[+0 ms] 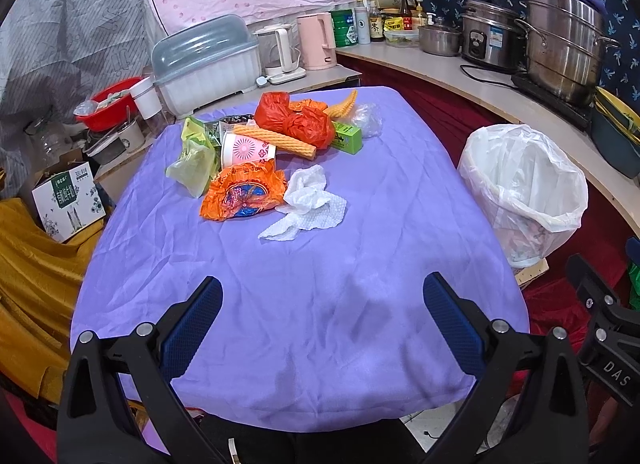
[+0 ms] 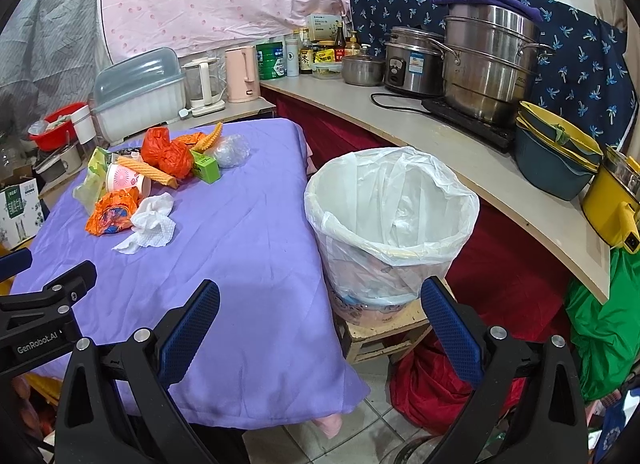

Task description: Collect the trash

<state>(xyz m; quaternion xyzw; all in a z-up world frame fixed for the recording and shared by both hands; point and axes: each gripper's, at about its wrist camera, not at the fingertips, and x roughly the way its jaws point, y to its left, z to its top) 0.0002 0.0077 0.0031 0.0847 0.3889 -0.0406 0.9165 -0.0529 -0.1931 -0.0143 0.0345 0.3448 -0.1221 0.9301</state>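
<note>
Both hand-held grippers, left (image 1: 322, 296) and right (image 2: 320, 300), hung wide open and empty while the trash pile (image 1: 266, 151) waited at twelve o'clock on the tabletop (image 1: 304, 324), the lined bin (image 2: 390, 219) handily at three.

The left gripper (image 1: 322, 306) is hovering over the near part of the purple cloth (image 1: 280, 324), its blue fingers (image 1: 192, 328) standing wide apart and holding nothing. At the far end of the cloth a heap of trash is lying: a white crumpled tissue (image 1: 306, 203) is touching an orange wrapper (image 1: 242, 193), and behind them are sitting a pink paper cup (image 1: 246, 149), a red plastic bag (image 1: 294, 117) and a small green box (image 1: 347, 137). Beside the table, to the right, a bin with white liner (image 1: 524, 187) is standing open. Part of the right gripper (image 1: 604, 312) is showing at the right edge.
</note>
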